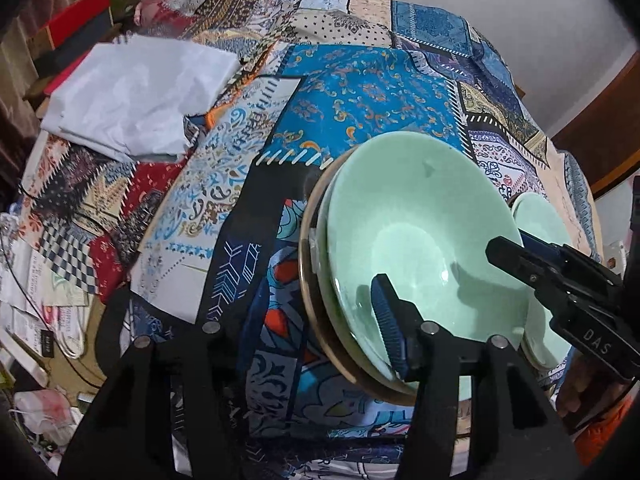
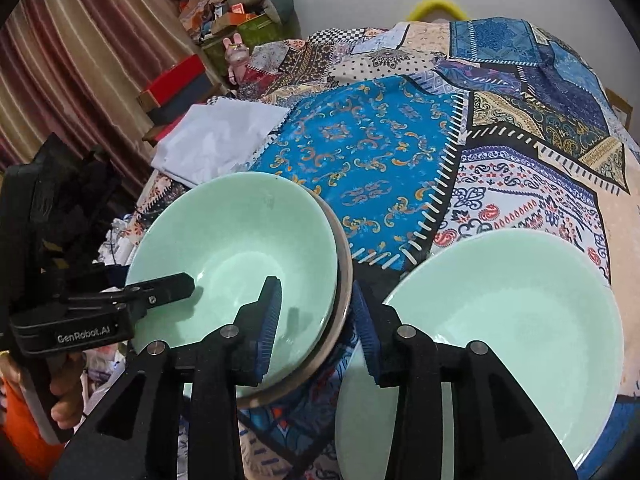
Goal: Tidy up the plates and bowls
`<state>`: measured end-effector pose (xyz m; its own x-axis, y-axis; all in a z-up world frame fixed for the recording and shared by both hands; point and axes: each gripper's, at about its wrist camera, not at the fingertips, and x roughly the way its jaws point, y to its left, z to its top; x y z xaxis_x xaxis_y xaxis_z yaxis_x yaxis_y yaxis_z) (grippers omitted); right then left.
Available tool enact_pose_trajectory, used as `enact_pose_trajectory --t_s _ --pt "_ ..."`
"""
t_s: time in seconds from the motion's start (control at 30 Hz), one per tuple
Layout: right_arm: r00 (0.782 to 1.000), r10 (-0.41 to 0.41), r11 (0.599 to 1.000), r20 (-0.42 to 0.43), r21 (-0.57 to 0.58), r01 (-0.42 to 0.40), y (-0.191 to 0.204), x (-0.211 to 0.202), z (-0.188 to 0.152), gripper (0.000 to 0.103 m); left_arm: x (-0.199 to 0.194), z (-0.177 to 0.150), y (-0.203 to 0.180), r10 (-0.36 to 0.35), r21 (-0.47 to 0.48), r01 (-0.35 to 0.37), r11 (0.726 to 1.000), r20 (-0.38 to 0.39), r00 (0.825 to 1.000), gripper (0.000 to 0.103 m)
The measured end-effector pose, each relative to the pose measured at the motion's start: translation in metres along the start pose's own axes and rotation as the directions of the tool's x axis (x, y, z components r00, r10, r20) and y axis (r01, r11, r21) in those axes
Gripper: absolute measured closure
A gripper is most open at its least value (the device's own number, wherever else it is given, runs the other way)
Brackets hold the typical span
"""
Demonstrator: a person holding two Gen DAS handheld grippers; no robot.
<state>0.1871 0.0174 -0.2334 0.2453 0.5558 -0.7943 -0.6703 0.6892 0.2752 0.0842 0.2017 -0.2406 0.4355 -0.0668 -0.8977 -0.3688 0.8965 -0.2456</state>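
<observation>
A stack of pale green bowls (image 1: 420, 220) sits on a brown-rimmed plate (image 1: 308, 280) on the patchwork cloth; it also shows in the right wrist view (image 2: 240, 240). A separate pale green bowl (image 2: 520, 312) lies to its right, also glimpsed in the left wrist view (image 1: 536, 220). My left gripper (image 1: 256, 316) is open, its right finger reaching over the stack's near rim into the top bowl. My right gripper (image 2: 316, 320) is open and straddles the stack's right rim, one finger inside the top bowl, one outside.
A folded white cloth (image 1: 136, 92) lies at the table's far left. Boxes and a pink toy rabbit (image 2: 236, 56) stand beyond the table by a striped curtain (image 2: 80, 40). Papers and bags clutter the floor (image 1: 40, 320) at left.
</observation>
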Motion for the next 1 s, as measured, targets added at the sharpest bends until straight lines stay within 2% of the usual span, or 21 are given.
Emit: enact_pose_trajectory --t_s 0.17,0.33,0.43,0.57,0.67,1.0 --pt "0.999 0.019 1.0 -0.029 0.014 -0.018 0.002 0.01 0.001 0.068 0.011 -0.003 0.014 -0.066 -0.054 0.064 0.996 -0.022 0.998 0.049" --pt "0.998 -0.001 1.0 -0.055 -0.007 0.001 0.008 0.021 -0.001 0.068 0.011 -0.003 0.012 -0.069 -0.042 0.068 0.997 -0.013 0.998 0.05" --pt "0.999 -0.005 1.0 -0.05 -0.004 0.004 0.007 0.022 -0.001 0.068 0.012 -0.001 0.012 -0.079 -0.043 0.079 0.996 -0.012 0.997 0.053" --pt "0.999 -0.007 1.0 -0.048 -0.009 0.007 0.008 0.022 -0.001 0.068 0.012 0.001 0.01 -0.098 -0.04 0.098 0.994 -0.018 0.995 0.063" --pt "0.999 -0.003 1.0 -0.04 -0.007 0.003 0.008 0.02 0.0 0.07 0.011 0.002 0.003 -0.087 -0.021 0.087 0.996 -0.017 0.996 0.069" --pt "0.999 0.014 0.999 -0.034 0.037 -0.012 0.005 0.017 0.003 0.07 0.004 0.006 -0.008 -0.017 -0.035 0.017 0.999 -0.013 1.0 0.068"
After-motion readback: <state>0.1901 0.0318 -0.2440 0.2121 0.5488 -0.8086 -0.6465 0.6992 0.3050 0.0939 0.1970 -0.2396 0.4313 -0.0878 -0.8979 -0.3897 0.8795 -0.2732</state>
